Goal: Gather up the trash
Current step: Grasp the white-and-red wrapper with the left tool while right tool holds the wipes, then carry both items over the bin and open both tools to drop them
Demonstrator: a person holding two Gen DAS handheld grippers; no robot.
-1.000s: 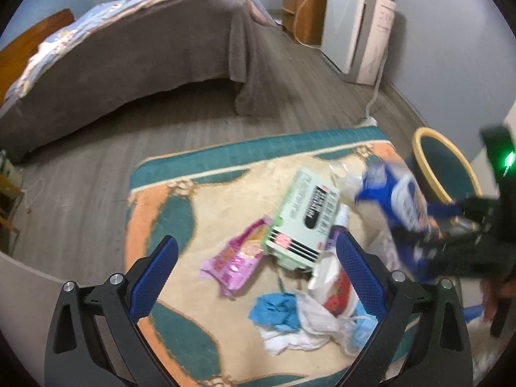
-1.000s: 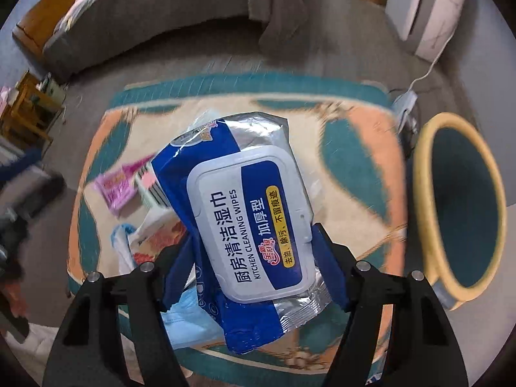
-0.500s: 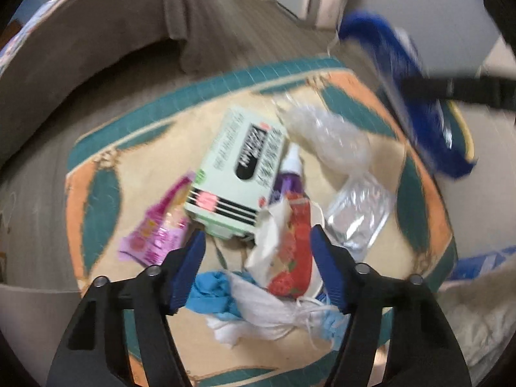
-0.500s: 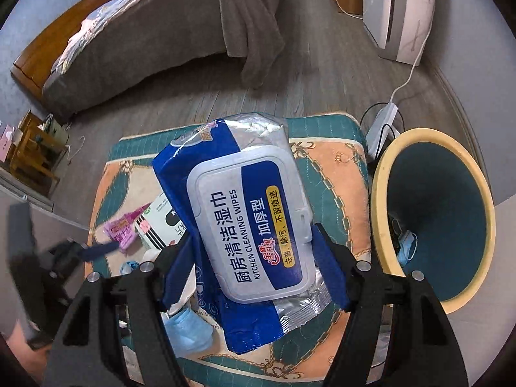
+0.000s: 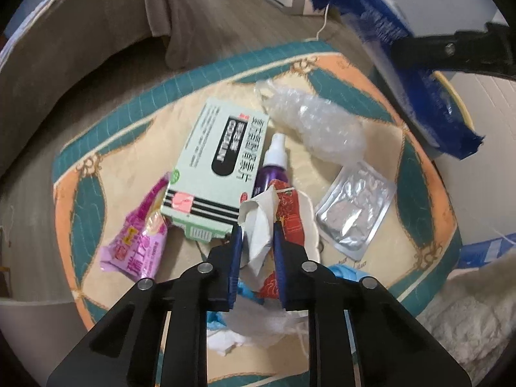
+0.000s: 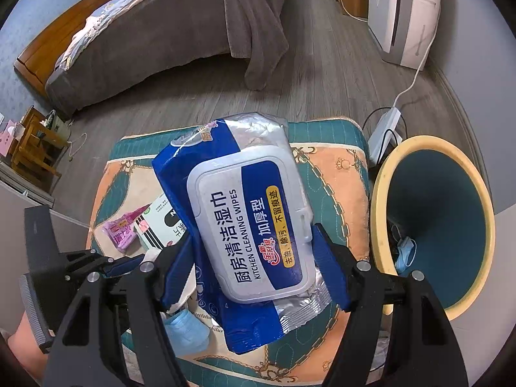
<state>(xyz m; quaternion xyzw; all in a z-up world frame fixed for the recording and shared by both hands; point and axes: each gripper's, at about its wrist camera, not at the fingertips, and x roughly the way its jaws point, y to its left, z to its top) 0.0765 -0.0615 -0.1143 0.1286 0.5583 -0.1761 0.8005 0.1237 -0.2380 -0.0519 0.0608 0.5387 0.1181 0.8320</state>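
Trash lies in a pile on a patterned rug (image 5: 419,177). My left gripper (image 5: 258,242) points down into the pile. Its jaws are closing, and the blue pads press a crumpled white paper (image 5: 258,222) from both sides. Around it lie a green box (image 5: 219,167), a purple spray bottle (image 5: 271,167), a red packet (image 5: 290,213), a pink packet (image 5: 138,242), bubble wrap (image 5: 319,129) and a foil pouch (image 5: 354,206). My right gripper (image 6: 253,235) is shut on a blue wipes pack (image 6: 225,148) held above the rug. Just right of it stands a yellow-rimmed teal bin (image 6: 379,213).
A blue face mask (image 6: 404,251) lies inside the bin. A power strip (image 6: 385,129) with its cable sits on the wooden floor behind the bin. A bed (image 6: 180,32) and a white appliance (image 6: 406,16) stand farther back. White fluffy fabric (image 5: 458,322) borders the rug.
My left gripper came down onto the pile and its jaws went from wide open to narrow around the white paper. The right gripper carried the wipes pack toward the bin, then held still.
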